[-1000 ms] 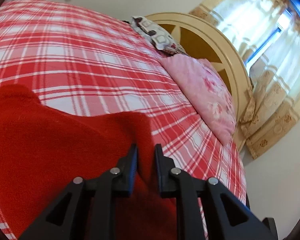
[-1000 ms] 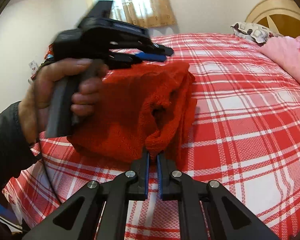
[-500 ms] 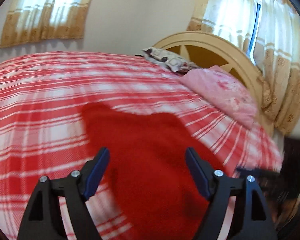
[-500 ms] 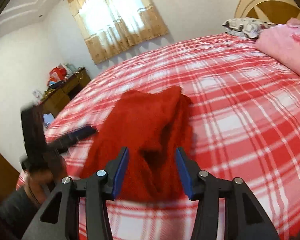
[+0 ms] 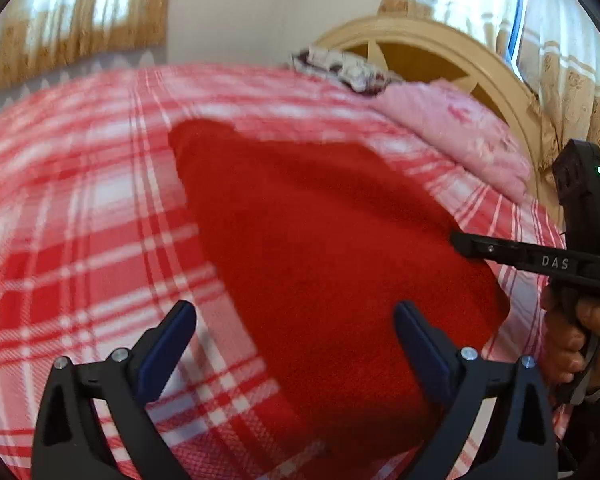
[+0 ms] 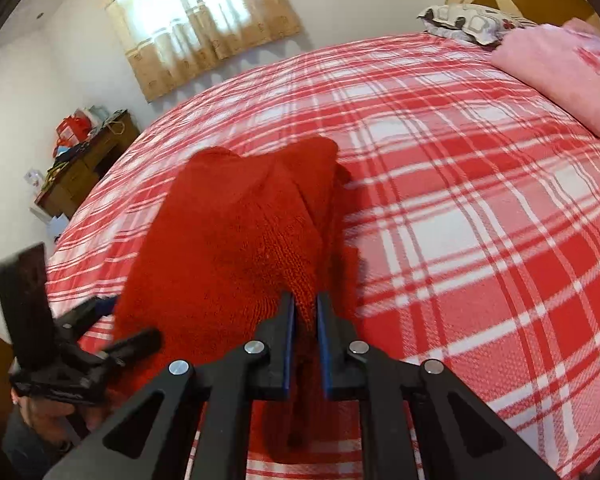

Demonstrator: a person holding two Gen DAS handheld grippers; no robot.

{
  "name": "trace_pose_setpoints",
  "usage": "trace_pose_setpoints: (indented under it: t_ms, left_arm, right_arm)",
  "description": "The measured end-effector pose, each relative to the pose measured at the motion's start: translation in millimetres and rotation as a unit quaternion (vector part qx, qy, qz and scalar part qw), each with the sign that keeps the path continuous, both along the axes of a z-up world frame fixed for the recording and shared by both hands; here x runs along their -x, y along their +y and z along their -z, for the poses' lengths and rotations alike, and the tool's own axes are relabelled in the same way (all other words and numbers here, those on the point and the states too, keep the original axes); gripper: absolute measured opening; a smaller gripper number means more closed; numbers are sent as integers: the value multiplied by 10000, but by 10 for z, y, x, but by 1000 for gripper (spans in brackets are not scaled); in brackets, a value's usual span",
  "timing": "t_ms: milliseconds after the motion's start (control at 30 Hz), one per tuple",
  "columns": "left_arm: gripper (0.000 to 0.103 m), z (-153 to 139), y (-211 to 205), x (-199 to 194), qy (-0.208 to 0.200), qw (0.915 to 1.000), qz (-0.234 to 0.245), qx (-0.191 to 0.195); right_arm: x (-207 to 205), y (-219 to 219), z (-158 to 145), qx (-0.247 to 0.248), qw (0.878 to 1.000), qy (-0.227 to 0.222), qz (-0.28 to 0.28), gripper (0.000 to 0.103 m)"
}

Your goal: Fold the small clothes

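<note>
A red knit garment (image 5: 320, 240) lies bunched on the red-and-white plaid bedcover (image 5: 80, 240). My left gripper (image 5: 292, 308) hovers over its near edge, jaws opening wide, and no pad touches the cloth. In the right wrist view the garment (image 6: 228, 240) runs away from me with a raised fold at its near end. My right gripper (image 6: 305, 298) is closing on that fold, its blue pads pinching the knit. A person's hand (image 5: 568, 336) holds the right tool at the right edge of the left wrist view.
A pink pillow (image 6: 572, 72) and a patterned pillow (image 6: 472, 20) lie by the curved wooden headboard (image 5: 440, 52). A cluttered wooden table (image 6: 84, 168) stands beyond the bed's far left side. Plaid bedcover (image 6: 460, 200) stretches to the right of the garment.
My left gripper let go of the garment, opened wide and swung around over it. My right gripper opened, moved onto the garment's near fold and closed on it.
</note>
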State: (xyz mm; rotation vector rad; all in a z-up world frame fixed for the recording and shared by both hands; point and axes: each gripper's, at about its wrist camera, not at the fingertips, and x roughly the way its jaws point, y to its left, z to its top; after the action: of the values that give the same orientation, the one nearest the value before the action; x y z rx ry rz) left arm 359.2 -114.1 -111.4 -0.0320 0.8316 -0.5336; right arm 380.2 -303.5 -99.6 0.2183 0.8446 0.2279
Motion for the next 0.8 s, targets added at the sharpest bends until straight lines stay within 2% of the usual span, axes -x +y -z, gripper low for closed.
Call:
trace_pose_setpoints:
  t_ms: [33, 67, 133, 233, 300, 333, 367, 400, 433, 533, 700, 800]
  left_arm:
    - [102, 26, -11, -22, 121, 9999, 15, -17]
    - [103, 33, -16, -28, 161, 9999, 24, -21]
    - [103, 35, -14, -11, 176, 9998, 27, 10]
    - [103, 43, 12, 2, 226, 9997, 12, 117]
    - [103, 45, 13, 13, 232, 9996, 12, 146]
    - [103, 51, 15, 19, 229, 9996, 16, 152]
    - [103, 53, 16, 24, 234, 9996, 19, 171]
    - [103, 59, 24, 20, 251, 9995, 8, 186]
    - [103, 66, 37, 14, 270, 9994, -14, 199]
    - [103, 66, 26, 20, 279, 9994, -23, 203]
    - [103, 81, -25, 26, 261, 9996, -4, 65]
    - [103, 88, -32, 34, 255, 9997, 1, 2]
  right_arm:
    - [-23, 16, -62, 6, 10000, -86, -43, 30]
    - [-65, 41, -141, 36, 9998, -198, -81, 35]
    - [-249, 91, -213, 210, 9995, -212, -86, 36]
    - [-637, 30, -149, 185, 9997, 77, 113, 35]
    - [-894, -77, -8, -109, 9990, 375, 216, 35]
    - [-983, -140, 65, -380, 9977, 507, 238, 26]
    - [-1029, -164, 113, -583, 9964, 584, 187, 8]
    - [-1058, -170, 127, -596, 9965, 567, 163, 5]
    - [-1047, -162, 83, -380, 9981, 422, 241, 5]
    - [-1026, -206, -47, -181, 9991, 57, 377, 4]
    - [-1193, -144, 181, 379, 9979, 435, 311, 5]
    - [-1107, -123, 146, 504, 9976, 331, 330, 6]
